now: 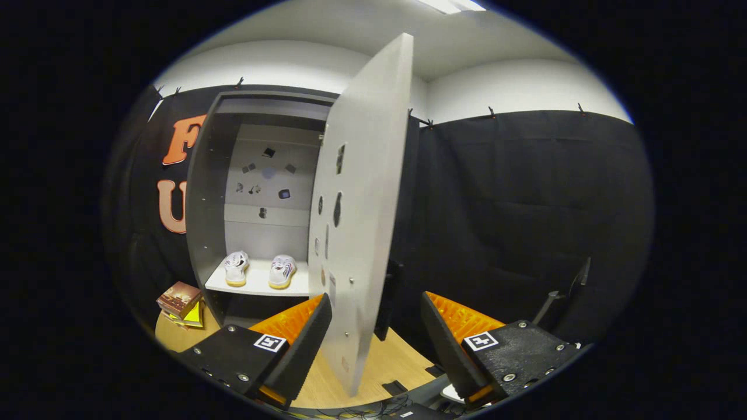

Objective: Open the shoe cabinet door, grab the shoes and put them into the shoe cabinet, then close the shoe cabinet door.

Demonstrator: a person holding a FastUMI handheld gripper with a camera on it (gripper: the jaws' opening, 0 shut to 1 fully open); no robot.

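Note:
The grey shoe cabinet (204, 192) stands beyond the fingers with its door (362, 204) swung wide open, the door's edge facing me. Two white shoes with yellow soles, the left shoe (236, 268) and the right shoe (282, 270), sit side by side on the cabinet's white shelf (257, 284). My gripper (373, 318) is open, and the lower part of the door stands between its two fingers without either finger pressing on it. The cabinet's back panel carries several small dark marks.
A stack of books (181, 303) lies on the wooden table (385, 364) left of the cabinet's foot. Black cloth hangs behind and to the right of the cabinet. A dark stand (563, 297) rises beyond the right finger. Cables lie at the table's near edge.

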